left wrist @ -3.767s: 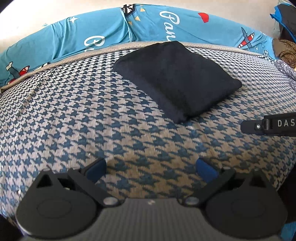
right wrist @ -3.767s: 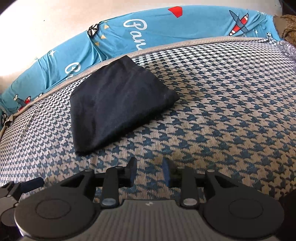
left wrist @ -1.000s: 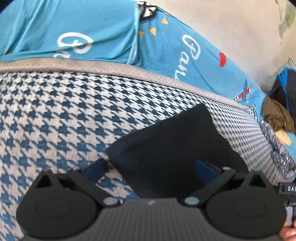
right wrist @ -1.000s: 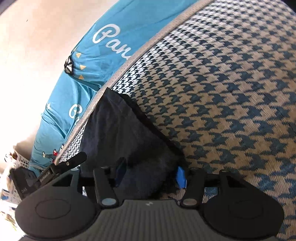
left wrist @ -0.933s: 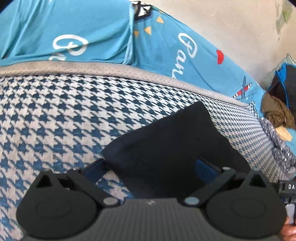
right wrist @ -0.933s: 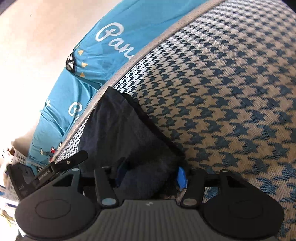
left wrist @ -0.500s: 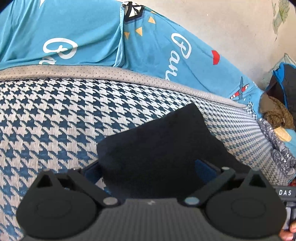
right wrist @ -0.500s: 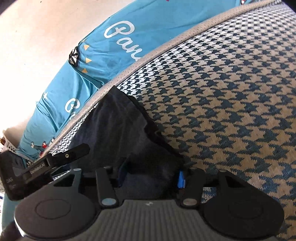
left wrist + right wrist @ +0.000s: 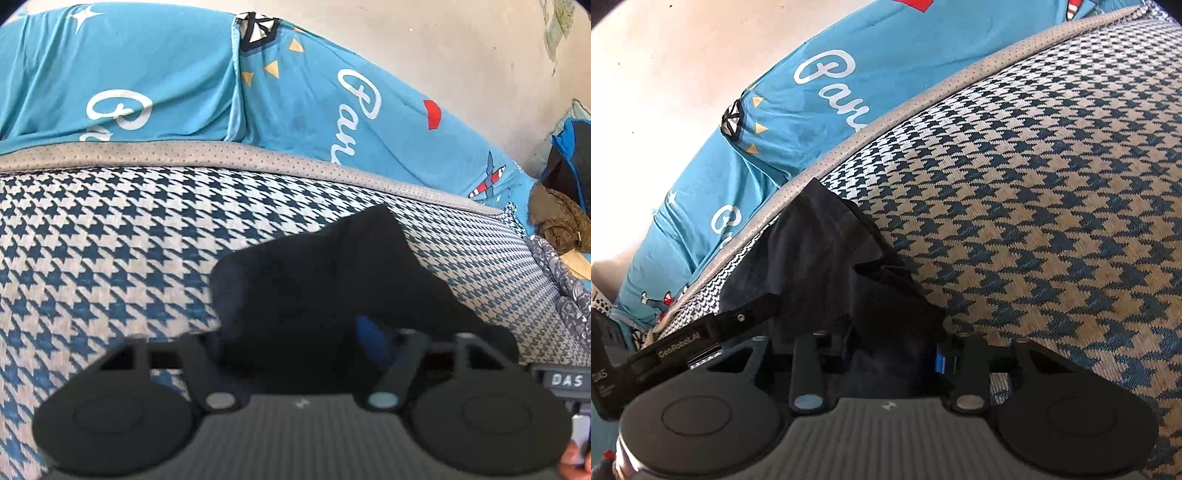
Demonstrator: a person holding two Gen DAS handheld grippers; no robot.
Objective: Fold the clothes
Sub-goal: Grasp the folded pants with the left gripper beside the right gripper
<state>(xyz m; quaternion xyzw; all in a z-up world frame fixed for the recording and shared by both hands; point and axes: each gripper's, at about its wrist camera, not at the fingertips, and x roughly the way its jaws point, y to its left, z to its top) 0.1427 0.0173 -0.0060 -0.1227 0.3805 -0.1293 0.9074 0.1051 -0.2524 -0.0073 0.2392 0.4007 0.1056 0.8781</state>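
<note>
A folded dark navy garment (image 9: 314,280) lies on the houndstooth bed cover (image 9: 92,236). My left gripper (image 9: 291,339) is shut on the garment's near left edge, with cloth bunched between its blue-padded fingers. My right gripper (image 9: 890,354) is shut on the garment's near right edge (image 9: 886,317), and the cloth rises in a rumpled ridge ahead of it. The garment (image 9: 812,251) reaches toward the bed's grey border. The left gripper's body (image 9: 683,343) shows at the left of the right wrist view.
A bright blue printed sheet (image 9: 147,92) hangs along the far side of the bed, below a beige wall (image 9: 461,55). A pile of other clothes (image 9: 561,218) sits at the far right. Houndstooth cover (image 9: 1052,221) stretches to the right.
Both grippers have closed from open onto the garment's near edge. The cloth has bunched and lifted slightly between the fingers.
</note>
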